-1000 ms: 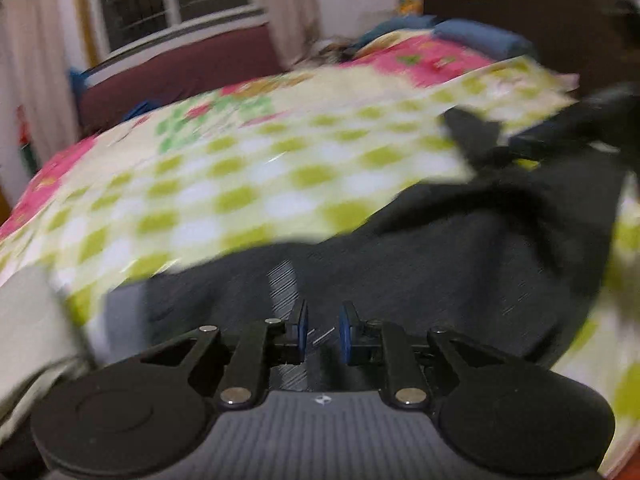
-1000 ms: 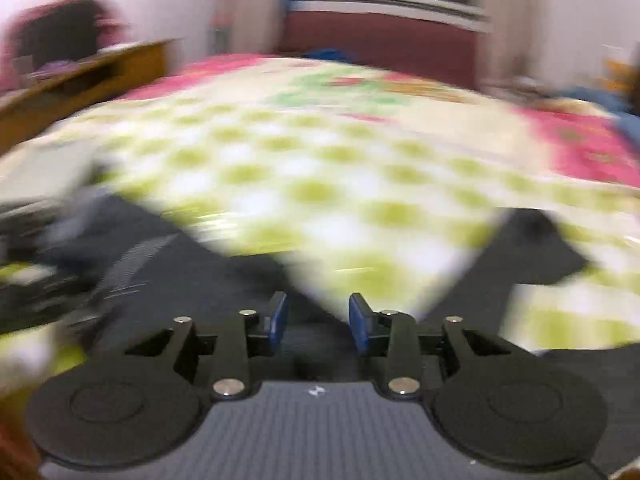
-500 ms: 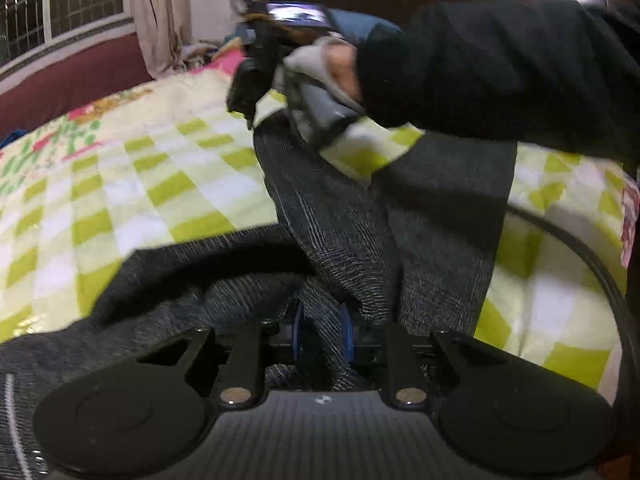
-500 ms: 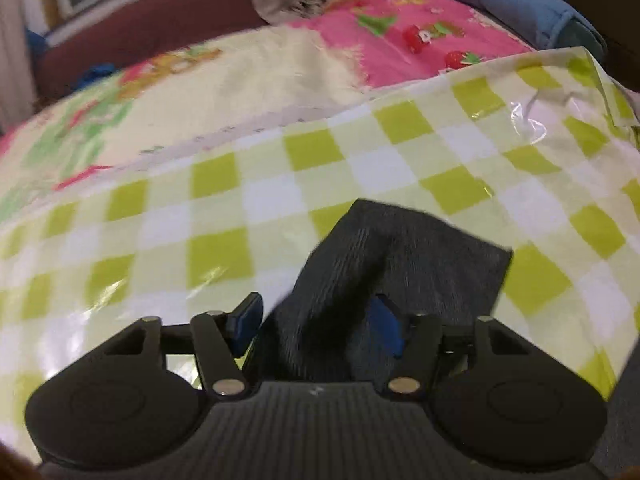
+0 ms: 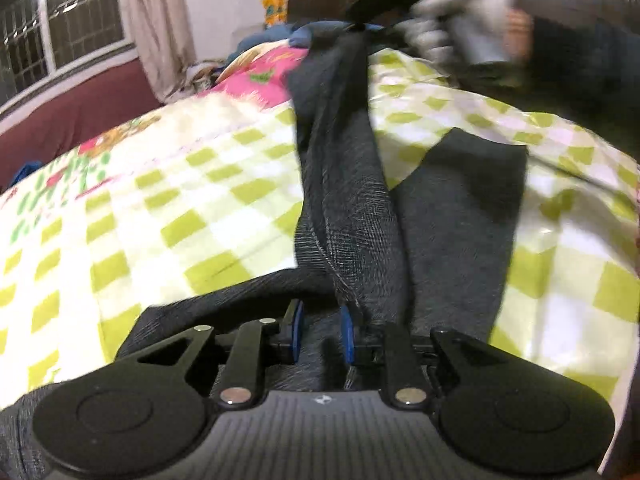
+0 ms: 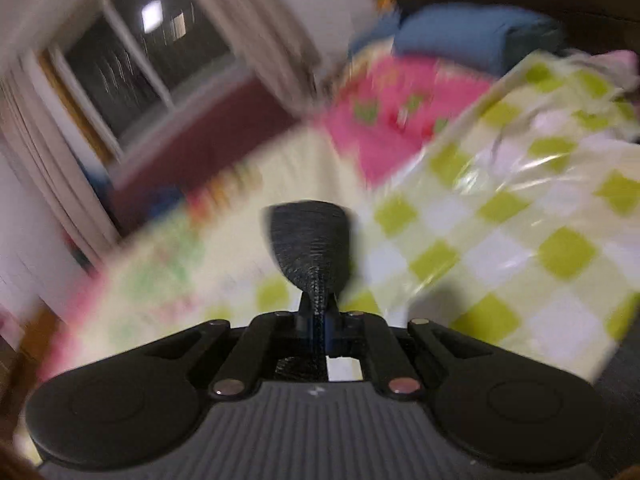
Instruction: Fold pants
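Right claw (image 6: 318,322) (shut) around pants (image 6: 310,240)

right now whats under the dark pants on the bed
Under the dark pants lies a green-and-white checked sheet, glossy like plastic. Whatever lies directly beneath the fabric is covered.

Left hand-held gripper (image 5: 320,334) pinching dark pants (image 5: 348,184).

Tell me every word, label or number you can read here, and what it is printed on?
No readable text.
Left gripper: a small pale mark on its body, too small to read.
Right gripper: the same mark, too blurred to read.
Yellow packet by the headboard: print too blurred to read.
Pink bedding: pictures only, no words.
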### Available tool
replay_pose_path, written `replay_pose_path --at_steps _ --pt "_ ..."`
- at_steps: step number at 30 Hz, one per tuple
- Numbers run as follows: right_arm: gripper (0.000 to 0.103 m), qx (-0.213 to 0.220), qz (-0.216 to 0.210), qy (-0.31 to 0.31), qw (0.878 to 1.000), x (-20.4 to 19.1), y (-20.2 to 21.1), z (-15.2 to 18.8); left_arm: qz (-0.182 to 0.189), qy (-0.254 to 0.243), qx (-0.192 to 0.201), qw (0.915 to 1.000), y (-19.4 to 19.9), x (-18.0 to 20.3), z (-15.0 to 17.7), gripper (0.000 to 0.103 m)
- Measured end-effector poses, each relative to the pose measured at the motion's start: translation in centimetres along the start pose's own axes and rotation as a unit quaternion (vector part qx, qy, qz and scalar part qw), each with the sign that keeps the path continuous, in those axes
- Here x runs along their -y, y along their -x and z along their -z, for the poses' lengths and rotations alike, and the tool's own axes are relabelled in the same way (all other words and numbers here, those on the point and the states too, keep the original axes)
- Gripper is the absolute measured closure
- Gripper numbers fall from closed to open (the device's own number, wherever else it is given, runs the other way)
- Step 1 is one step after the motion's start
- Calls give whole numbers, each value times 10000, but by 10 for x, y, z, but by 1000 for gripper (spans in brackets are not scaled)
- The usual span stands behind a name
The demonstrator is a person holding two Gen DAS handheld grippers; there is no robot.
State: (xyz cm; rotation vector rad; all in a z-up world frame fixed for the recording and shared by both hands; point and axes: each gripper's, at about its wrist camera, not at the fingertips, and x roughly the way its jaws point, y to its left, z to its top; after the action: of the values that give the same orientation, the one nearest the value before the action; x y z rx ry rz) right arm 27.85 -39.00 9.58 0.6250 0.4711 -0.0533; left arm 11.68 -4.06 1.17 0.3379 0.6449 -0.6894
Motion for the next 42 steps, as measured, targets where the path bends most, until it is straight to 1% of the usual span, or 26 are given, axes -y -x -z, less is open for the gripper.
replay_pose_path --at_steps 1,2,3,5,6,8,11,12,13,15,19,20,21,23,24,26,28,30,32,33,34,35,36,38,40,42 --pt "94 100 43 33 9999 16 23 4 46 -91 -36 9999 -2 8 0 69" --pt "94 113 281 102 9995 35 38 11 109 -189 -119 9997 -8 17 1 69" --pt "93 79 643 84 9979 55 45 18 160 -278 -235 9992 -15 25 3 69" --pt "90 -232 1380 -419 9893 110 50 35 163 -559 -536 9969 -30 41 8 69" --pt "89 -401 1487 -811 9847 136 53 46 87 -705 -620 9955 -35 48 10 69" --pt "89 -422 1485 -1289 9796 167 62 62 -65 -977 -663 9930 -40 57 12 69" --pt "84 -360 1207 -1486 9808 182 67 70 -102 -999 -782 9919 -41 60 6 69" --pt "76 -338 1105 -1496 9820 183 65 70 -114 -1021 -807 9914 -42 60 3 69" --pt "63 -330 1034 -1485 9829 186 62 69 -140 -1055 -827 9909 -43 61 2 69" --pt "52 -379 984 -1496 9831 187 55 64 -212 -1145 -851 9895 -44 67 2 69" --pt "51 -208 741 -1913 9785 199 61 62 -357 -1403 -841 9859 -46 77 6 69" --pt "51 -169 764 -1917 9783 201 64 61 -355 -1409 -842 9858 -47 77 6 69" --pt "52 -185 919 -1813 9789 202 66 60 -347 -1396 -848 9860 -48 77 6 69" --pt "81 -372 1366 -1540 9779 202 61 59 -345 -1379 -848 9862 -50 76 6 69" --pt "98 -516 1436 -1594 9754 205 57 60 -357 -1382 -842 9862 -50 76 6 69" --pt "98 -487 1239 -1783 9749 207 63 60 -373 -1379 -832 9862 -49 76 5 69" --pt "98 -189 859 -1749 9807 197 83 54 -346 -1361 -816 9867 -46 75 4 69" --pt "98 9 653 -1688 9835 190 103 53 -320 -1389 -813 9864 -45 74 5 69" --pt "98 61 686 -1666 9836 191 113 60 -334 -1427 -810 9859 -45 76 8 69" --pt "97 -75 833 -1635 9830 196 109 64 -348 -1452 -804 9855 -45 77 9 69" --pt "93 -351 1077 -1658 9796 203 102 68 -371 -1486 -808 9849 -46 78 9 69" --pt "93 -614 1252 -1785 9740 212 96 73 -389 -1501 -813 9846 -46 79 9 69" --pt "93 -702 1201 -1961 9707 218 94 78 -398 -1497 -819 9845 -45 79 8 69" --pt "92 -531 1059 -2180 9687 223 101 82 -383 -1484 -835 9846 -44 79 8 69" --pt "88 -396 1114 -2075 9711 221 108 81 -376 -1523 -838 9841 -44 79 8 69" --pt "85 -403 1156 -2045 9712 223 105 75 -370 -1559 -840 9835 -44 79 7 69"
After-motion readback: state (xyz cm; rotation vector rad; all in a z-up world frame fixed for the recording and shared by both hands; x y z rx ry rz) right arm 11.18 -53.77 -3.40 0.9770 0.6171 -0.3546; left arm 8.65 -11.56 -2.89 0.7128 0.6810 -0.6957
